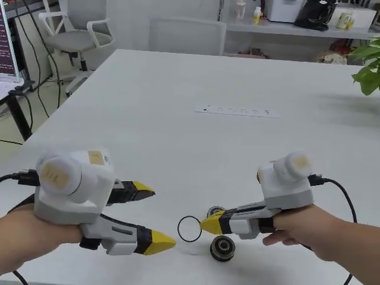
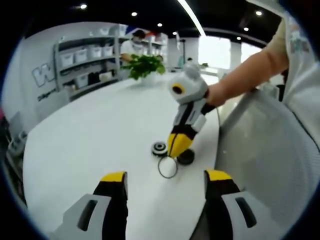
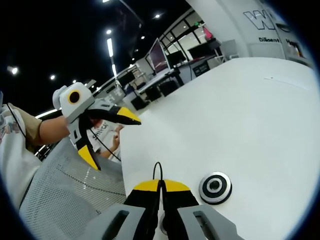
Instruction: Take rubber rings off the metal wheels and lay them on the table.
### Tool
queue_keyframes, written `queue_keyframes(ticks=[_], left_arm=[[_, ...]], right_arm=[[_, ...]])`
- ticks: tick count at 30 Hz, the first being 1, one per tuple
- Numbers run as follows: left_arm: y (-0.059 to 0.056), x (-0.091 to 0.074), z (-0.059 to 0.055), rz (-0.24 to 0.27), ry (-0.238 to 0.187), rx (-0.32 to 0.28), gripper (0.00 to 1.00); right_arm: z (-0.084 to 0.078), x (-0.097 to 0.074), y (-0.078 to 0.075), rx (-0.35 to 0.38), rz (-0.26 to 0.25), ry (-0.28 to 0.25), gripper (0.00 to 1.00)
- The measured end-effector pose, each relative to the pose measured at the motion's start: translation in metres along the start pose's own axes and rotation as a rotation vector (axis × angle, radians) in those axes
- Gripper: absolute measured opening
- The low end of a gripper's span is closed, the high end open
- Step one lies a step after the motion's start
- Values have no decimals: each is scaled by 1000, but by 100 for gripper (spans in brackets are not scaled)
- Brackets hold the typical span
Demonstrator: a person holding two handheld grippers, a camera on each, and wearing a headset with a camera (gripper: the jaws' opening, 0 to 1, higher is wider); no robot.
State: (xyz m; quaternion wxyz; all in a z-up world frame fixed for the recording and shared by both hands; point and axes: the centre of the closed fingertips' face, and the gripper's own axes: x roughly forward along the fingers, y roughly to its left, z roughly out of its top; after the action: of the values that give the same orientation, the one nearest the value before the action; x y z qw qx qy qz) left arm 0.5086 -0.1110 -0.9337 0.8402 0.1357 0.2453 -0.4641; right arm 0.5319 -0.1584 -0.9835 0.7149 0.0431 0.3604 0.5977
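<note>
The right tongs [image 1: 206,224] are pressed shut on the edge of a thin black rubber ring [image 1: 189,229], which hangs from their yellow tips low over the white tabletop [image 1: 196,142]. Just beside it sit two wheels: the near wheel [image 1: 222,247] below the tongs, and the far wheel [image 1: 215,211] half hidden behind them. The left tongs [image 1: 158,217] stand wide apart and hold nothing, near the ring but clear of it.
</note>
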Motion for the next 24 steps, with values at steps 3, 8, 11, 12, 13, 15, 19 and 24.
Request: queue_keyframes(ticks=[3,8,11,12,13,15,19,24], left_arm=[[1,-2,-3,6,0,-17,63],[0,-4,-4,5,3,-31,64],[0,-3,-5,5,7,-28,64],[0,-3,-5,4,8,-28,64],[-1,-3,-5,4,10,-27,64],[-1,-2,-5,2,14,-26,64],[-1,-1,-6,-3,22,-23,64],[0,0,-6,-5,23,-28,64]], right_arm=[[-2,5,-1,-16,-13,14,0],[-7,12,-4,-25,-33,32,0],[-10,14,-7,-45,-51,45,0],[-10,13,-7,-51,-57,48,0],[-10,13,-7,-66,-60,51,0],[-11,13,-9,-83,-70,60,0],[-14,11,-12,-109,-85,74,7],[-17,7,-12,-122,-84,80,15]])
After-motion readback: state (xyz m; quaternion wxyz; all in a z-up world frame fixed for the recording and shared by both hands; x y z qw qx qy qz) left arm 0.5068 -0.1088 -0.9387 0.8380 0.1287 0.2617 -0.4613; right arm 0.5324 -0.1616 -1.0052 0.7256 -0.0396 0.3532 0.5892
